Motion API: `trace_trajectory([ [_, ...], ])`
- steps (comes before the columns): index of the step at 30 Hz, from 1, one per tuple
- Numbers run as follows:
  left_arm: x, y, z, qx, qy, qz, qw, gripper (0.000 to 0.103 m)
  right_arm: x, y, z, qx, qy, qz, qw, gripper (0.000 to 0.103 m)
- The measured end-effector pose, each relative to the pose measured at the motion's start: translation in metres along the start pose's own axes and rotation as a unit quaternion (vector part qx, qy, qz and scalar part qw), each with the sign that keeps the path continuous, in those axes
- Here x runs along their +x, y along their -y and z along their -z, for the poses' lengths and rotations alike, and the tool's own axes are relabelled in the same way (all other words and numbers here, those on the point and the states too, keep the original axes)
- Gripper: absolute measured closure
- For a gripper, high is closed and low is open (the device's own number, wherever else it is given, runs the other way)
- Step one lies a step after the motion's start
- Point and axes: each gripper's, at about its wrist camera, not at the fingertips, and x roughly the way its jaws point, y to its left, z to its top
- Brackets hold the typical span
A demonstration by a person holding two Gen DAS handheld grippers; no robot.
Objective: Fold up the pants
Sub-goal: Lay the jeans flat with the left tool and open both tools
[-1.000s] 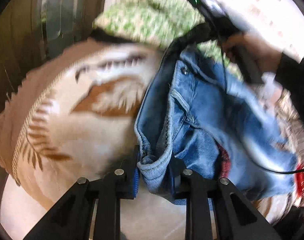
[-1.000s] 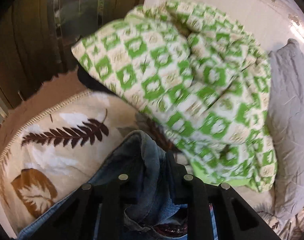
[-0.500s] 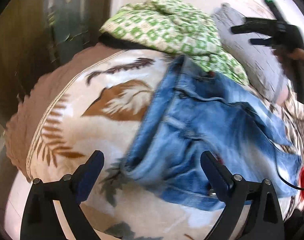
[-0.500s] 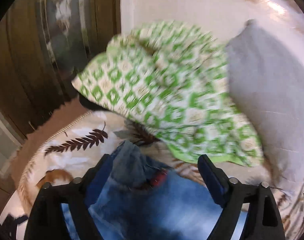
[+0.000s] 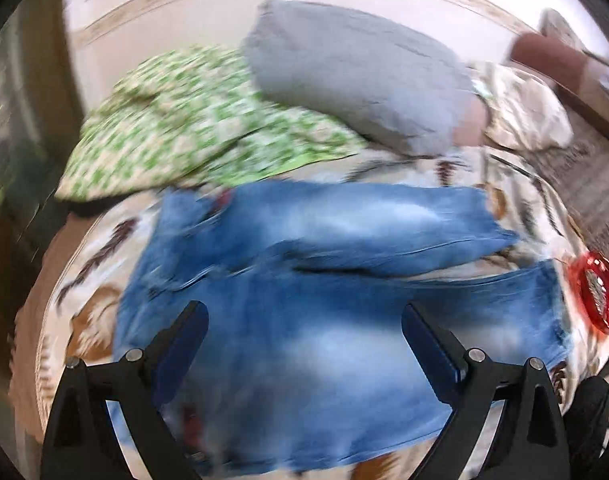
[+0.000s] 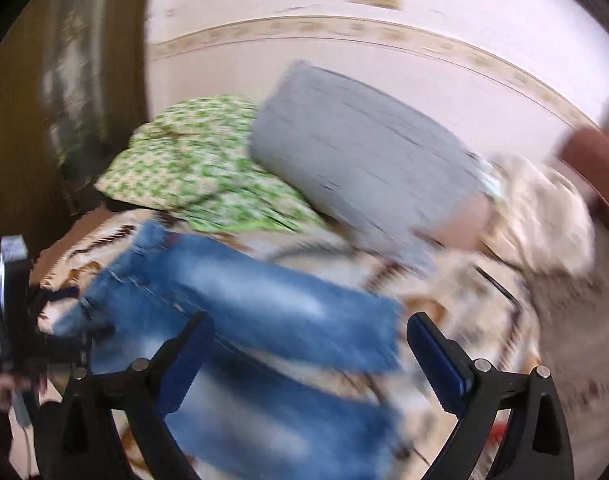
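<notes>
Blue jeans [image 5: 304, 288] lie spread across the leaf-patterned bedspread [image 5: 516, 184], waistband at the left, both legs running right. My left gripper [image 5: 304, 344] is open and empty, above the near leg. In the right wrist view the jeans [image 6: 244, 312] lie the same way. My right gripper [image 6: 310, 344] is open and empty, over the legs near their hems. The left gripper [image 6: 12, 304] shows at that view's left edge. Both views are motion-blurred.
A green-checked blanket [image 5: 192, 120] and a grey pillow [image 5: 364, 72] lie at the head of the bed against the wall. A red round object [image 5: 594, 296] sits at the right of the bedspread. Dark wooden furniture [image 6: 64, 80] stands at the left.
Both grippers let go of the jeans' waistband and opened. They pulled back and swung right, and the jeans now lie flat on the bed.
</notes>
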Motion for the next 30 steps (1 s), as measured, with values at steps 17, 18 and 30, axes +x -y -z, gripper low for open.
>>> trace_trajectory([
  [17,0.007,0.120,-0.004,0.061,0.012,0.043,0.9971,0.006,-0.034,0.074,0.158,0.077,-0.072,0.020,0.994,0.000],
  [18,0.008,0.118,-0.002,0.059,0.010,0.038,0.9975,0.006,-0.023,0.072,0.163,0.079,-0.065,0.014,0.995,0.000],
  [30,0.019,0.124,0.005,0.070,0.013,0.061,0.9956,0.006,0.040,0.053,0.150,0.047,0.053,0.003,0.997,0.000],
])
